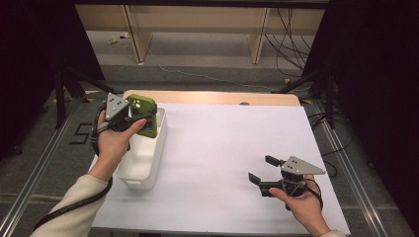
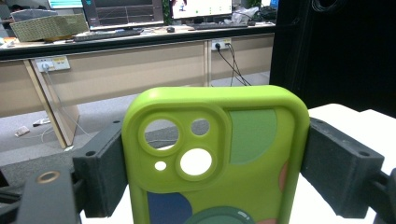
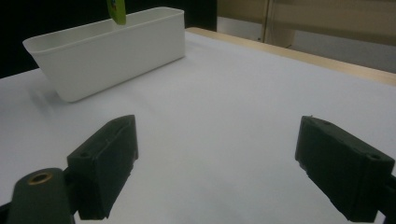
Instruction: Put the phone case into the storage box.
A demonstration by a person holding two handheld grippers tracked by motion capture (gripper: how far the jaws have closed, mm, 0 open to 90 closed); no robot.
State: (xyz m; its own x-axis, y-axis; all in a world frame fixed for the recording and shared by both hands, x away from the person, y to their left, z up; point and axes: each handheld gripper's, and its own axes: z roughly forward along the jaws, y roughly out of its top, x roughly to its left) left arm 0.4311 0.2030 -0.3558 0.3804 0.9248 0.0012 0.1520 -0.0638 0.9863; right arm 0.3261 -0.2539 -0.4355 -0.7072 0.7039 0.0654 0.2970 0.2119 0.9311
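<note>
Firmly gripped: phone case over the bin

Left gripper (image 1: pixel 140 114) clamps a green phone case (image 2: pixel 215 154) by its two long edges, upright above the white bin (image 1: pixel 143 158). Right gripper (image 1: pixel 262 170), jaws spread wide with nothing between, hovers over the white table (image 1: pixel 222 148), well apart.

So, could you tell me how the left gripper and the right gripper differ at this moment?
The left gripper is shut on a green phone case, gripped by its two side edges; the right gripper is open with nothing between its jaws. The left gripper is up over the white bin; the right gripper sits low over the bare white table, away from the bin. Both are hand-held with black jaws.
</note>
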